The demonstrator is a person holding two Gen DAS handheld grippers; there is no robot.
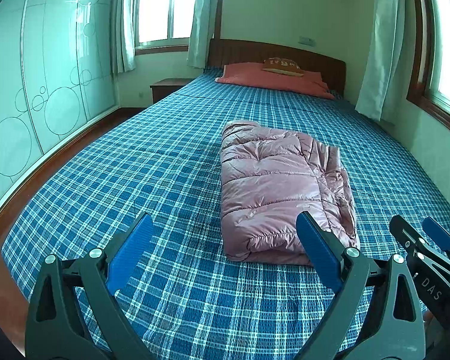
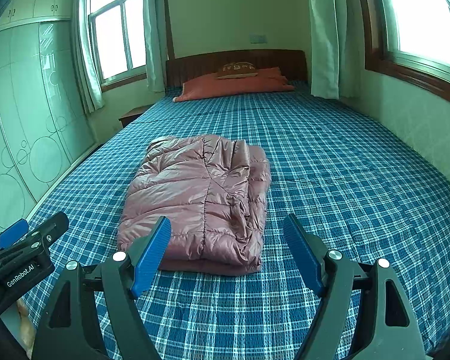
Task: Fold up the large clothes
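Fingers: my left fingers [image 1: 225, 252] and right fingers [image 2: 226, 250] both spread wide, empty, above the bed [image 2: 345, 180] | jacket [image 2: 201, 198]: folded pink bundle just ahead | judgement: fold looks finished; if tidying, press edges flat, don't drag.

A glossy dusty-pink quilted puffer jacket [image 2: 201, 201] lies at frame centre on a bedsheet [image 2: 330, 180] checked in blue, white and teal plaid. At upper centre, a plain salmon-red pillow [image 2: 234, 88] meets a dark brown wooden headboard [image 2: 195, 64]. Pale wardrobe doors [image 1: 45, 90] at left bear thin circle outlines.
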